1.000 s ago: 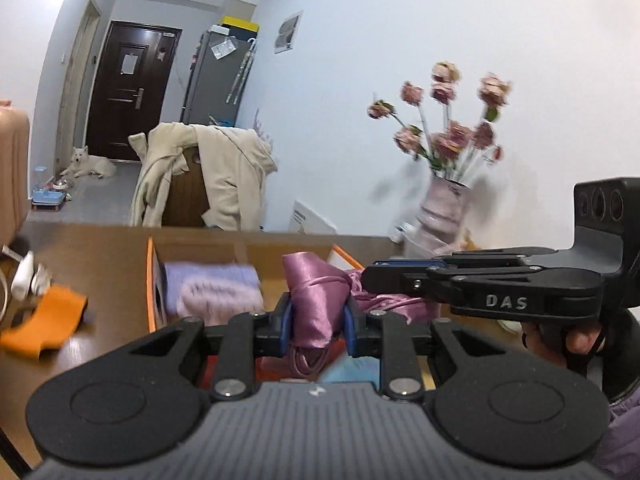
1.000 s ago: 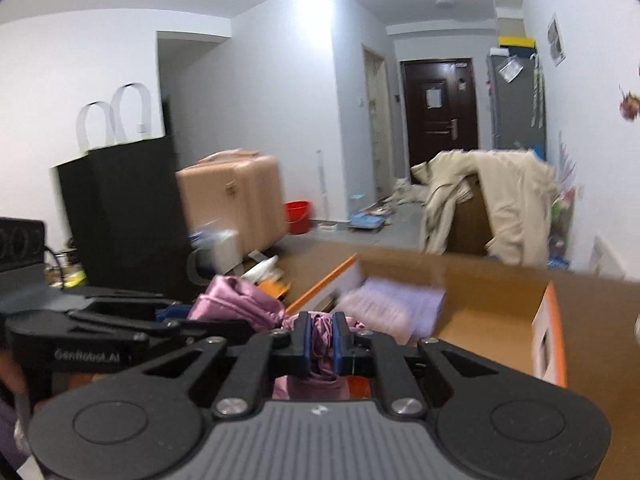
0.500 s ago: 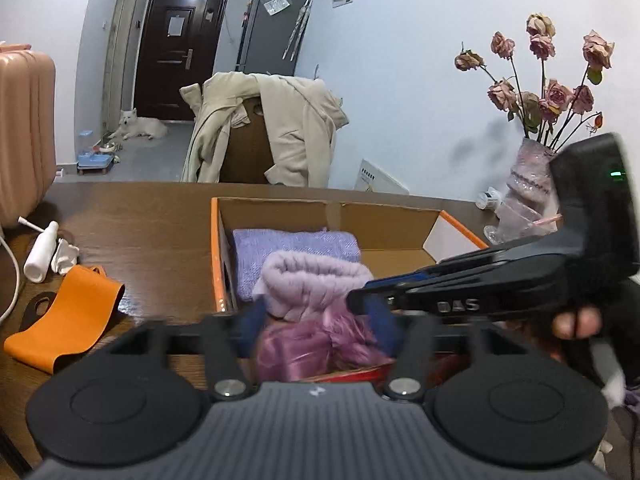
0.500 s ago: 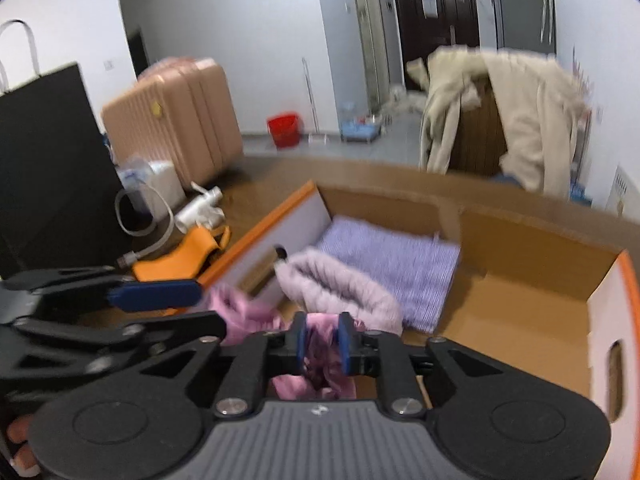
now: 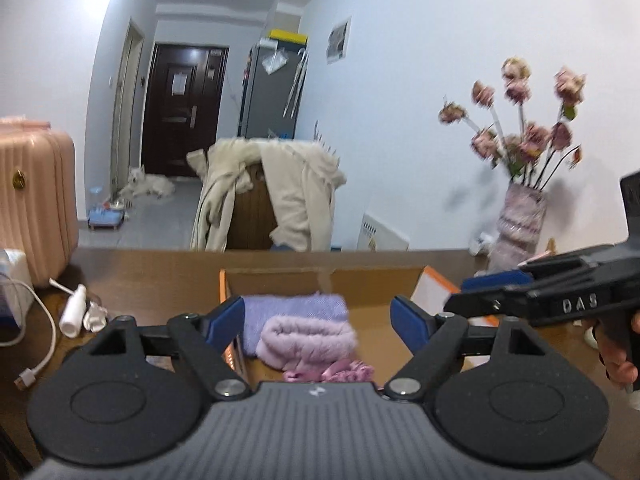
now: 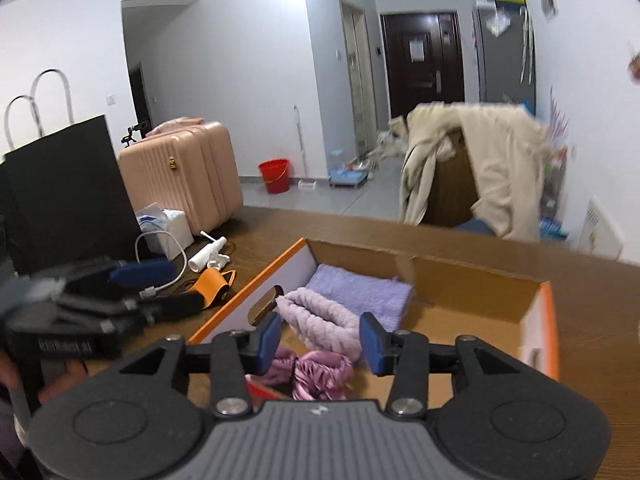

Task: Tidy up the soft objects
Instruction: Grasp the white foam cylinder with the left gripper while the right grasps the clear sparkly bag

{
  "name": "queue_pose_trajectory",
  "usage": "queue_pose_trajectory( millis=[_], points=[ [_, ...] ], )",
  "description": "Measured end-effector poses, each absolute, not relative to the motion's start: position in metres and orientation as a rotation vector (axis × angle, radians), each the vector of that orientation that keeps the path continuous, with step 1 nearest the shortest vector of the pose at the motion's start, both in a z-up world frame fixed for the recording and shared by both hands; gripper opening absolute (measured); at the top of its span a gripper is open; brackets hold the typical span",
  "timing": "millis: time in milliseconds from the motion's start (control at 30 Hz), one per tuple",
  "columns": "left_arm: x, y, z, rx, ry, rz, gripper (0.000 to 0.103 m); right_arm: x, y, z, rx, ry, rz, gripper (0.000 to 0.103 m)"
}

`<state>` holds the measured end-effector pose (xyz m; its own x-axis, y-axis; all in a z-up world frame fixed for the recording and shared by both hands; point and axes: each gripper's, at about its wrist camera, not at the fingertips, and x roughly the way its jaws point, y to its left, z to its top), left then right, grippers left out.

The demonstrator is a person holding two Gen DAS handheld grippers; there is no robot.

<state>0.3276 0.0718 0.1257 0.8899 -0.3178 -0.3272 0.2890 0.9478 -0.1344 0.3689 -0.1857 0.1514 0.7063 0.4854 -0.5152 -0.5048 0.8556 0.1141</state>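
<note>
A brown wooden surface (image 6: pixel 592 312) is carrying an open cardboard box (image 6: pixel 472 276) with orange-edged flaps, sitting near its middle. To the box's left, an orange strap-like piece (image 6: pixel 212 284) is lying flat, with a white spray bottle (image 6: pixel 206 258) just beyond it and a white cable (image 5: pixel 38 344) curling past toward a white packet (image 6: pixel 168 232) at the far left edge. A black paper bag (image 6: pixel 68 192) with 2 loop handles is standing at that same edge. On the right, a pale pink vase (image 5: pixel 518 224) of dried roses is standing against the wall.
</note>
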Motion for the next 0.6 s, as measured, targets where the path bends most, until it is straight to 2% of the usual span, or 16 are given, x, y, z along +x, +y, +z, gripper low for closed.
queue_pose_trajectory(
  millis=[133, 200, 267, 400, 467, 600],
  points=[
    [0.284, 0.065, 0.142, -0.057, 0.310, -0.318, 0.083, 0.323, -0.202, 0.163, -0.062, 0.521, 0.548, 0.047],
    [0.259, 0.064, 0.147, -0.055, 0.286, -0.315, 0.085, 0.298, -0.208, 0.168, -0.075, 0.491, 0.545, 0.052],
    [0.233, 0.062, 0.148, -0.050, 0.253, -0.308, 0.091, 0.267, -0.216, 0.169, -0.086, 0.440, 0.533, 0.062],
    [0.185, 0.058, 0.137, -0.036, 0.221, -0.273, 0.096, 0.204, -0.227, 0.159, -0.133, 0.345, 0.494, 0.067],
    [0.165, 0.059, 0.128, -0.050, 0.229, -0.263, 0.097, 0.174, -0.234, 0.151, -0.138, 0.314, 0.491, 0.075],
    [0.134, 0.053, 0.102, -0.082, 0.244, -0.259, 0.099, 0.112, -0.245, 0.128, -0.165, 0.243, 0.409, 0.078]
  ],
)
